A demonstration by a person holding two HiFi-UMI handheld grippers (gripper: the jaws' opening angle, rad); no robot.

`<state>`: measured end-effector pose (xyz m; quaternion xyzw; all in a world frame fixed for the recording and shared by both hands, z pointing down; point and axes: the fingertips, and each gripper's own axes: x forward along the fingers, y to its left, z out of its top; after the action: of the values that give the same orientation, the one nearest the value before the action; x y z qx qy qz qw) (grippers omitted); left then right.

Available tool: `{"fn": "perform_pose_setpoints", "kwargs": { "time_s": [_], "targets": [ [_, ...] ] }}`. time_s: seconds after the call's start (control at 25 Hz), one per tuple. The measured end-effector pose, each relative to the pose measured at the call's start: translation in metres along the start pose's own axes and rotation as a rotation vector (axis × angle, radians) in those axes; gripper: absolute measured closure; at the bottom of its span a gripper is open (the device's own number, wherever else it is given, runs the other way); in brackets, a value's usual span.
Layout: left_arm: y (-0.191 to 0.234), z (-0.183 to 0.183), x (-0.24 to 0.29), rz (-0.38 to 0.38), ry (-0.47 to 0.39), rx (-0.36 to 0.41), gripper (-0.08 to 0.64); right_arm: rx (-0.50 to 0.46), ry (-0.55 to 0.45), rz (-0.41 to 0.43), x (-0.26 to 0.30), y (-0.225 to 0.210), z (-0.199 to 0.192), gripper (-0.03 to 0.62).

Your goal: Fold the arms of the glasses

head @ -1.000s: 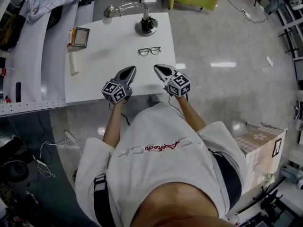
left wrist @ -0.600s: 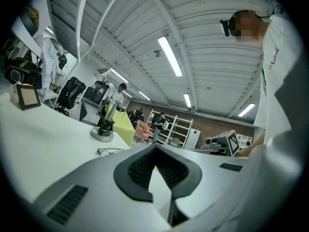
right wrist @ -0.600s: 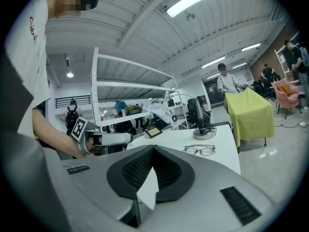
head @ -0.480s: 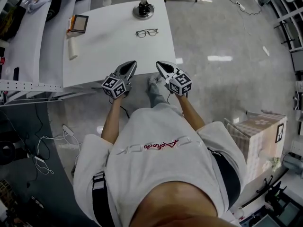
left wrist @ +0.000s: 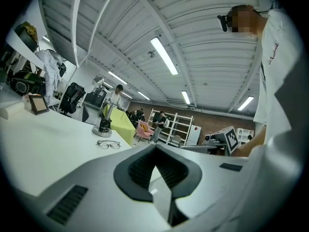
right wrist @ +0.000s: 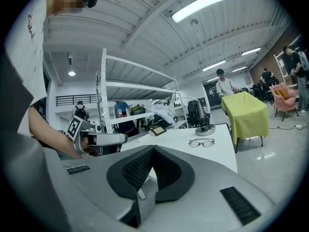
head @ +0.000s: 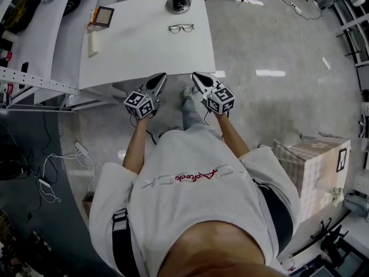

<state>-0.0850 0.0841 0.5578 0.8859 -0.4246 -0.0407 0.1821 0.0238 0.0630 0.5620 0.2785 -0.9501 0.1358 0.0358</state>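
One pair of glasses (head: 181, 28), on white table (head: 144, 48)

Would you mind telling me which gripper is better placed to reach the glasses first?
Right, only slightly: the glasses lie toward the right side of the table, closer in line with the right gripper than the left gripper. Both are shut, empty and short of it.

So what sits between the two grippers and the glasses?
Only bare white tabletop: the head view shows nothing between the glasses and the left gripper or right gripper at the near edge.
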Motion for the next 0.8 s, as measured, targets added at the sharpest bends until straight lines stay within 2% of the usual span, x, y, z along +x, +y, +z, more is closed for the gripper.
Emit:
{"fn": "perform_pose_setpoints", "kwargs": {
  "time_s": [0.24,0.8],
  "targets": [
    [-0.019,-0.007,-0.014,0.004,0.002,0.004,0.534,-0.020,-0.014,0.028,-0.018,0.020,-0.001,0.566],
    [-0.054,-0.033,-0.029,-0.007,0.026,0.006,0.534,-0.014,-0.010,0.007,-0.050,0.034,-0.017,0.566]
  ]
}}
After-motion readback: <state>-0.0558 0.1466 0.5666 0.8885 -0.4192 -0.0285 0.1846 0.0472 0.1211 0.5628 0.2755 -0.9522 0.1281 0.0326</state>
